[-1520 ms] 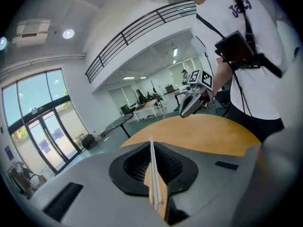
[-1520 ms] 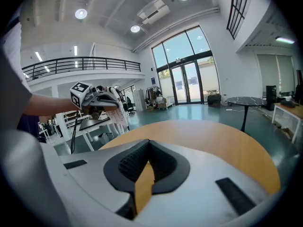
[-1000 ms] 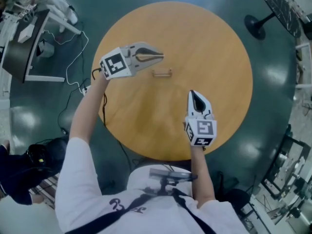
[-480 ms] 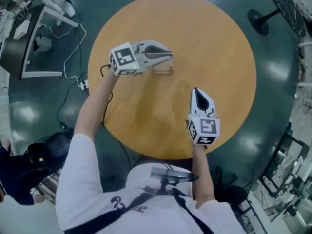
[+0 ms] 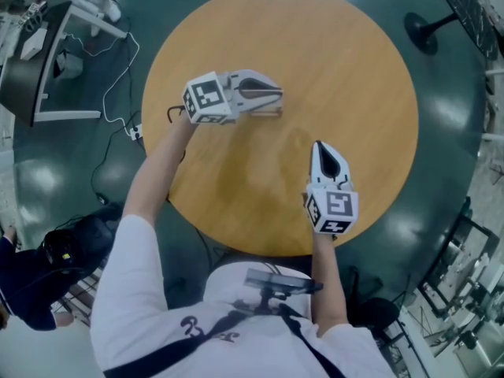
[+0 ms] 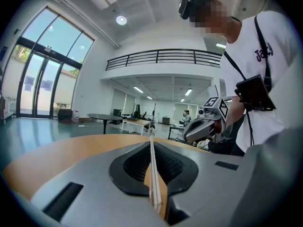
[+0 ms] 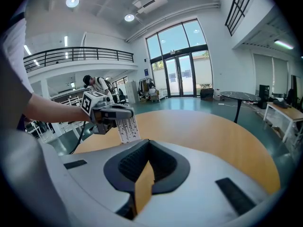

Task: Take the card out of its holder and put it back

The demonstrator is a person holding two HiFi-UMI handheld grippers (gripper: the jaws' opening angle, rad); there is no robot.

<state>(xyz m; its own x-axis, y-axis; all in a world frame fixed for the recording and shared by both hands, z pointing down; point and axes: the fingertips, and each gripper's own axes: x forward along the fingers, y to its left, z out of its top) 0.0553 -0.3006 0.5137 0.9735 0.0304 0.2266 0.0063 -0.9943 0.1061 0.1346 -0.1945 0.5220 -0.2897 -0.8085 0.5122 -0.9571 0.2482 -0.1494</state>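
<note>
- White printed card (image 7: 128, 128) sat pinched in the left gripper (image 5: 277, 95), over the holder (image 5: 272, 114) on the table (image 5: 354, 69).
- Right gripper (image 5: 317, 146) was closed and empty, apart.
- Best approach: keep the card upright, line its edge with the slot, lower gently.

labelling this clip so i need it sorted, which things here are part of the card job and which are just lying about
In the job: card, pinched in the shut left gripper; card holder on the round table; right gripper, shut and empty.
Lying about: floor cables; black stand base.
</note>
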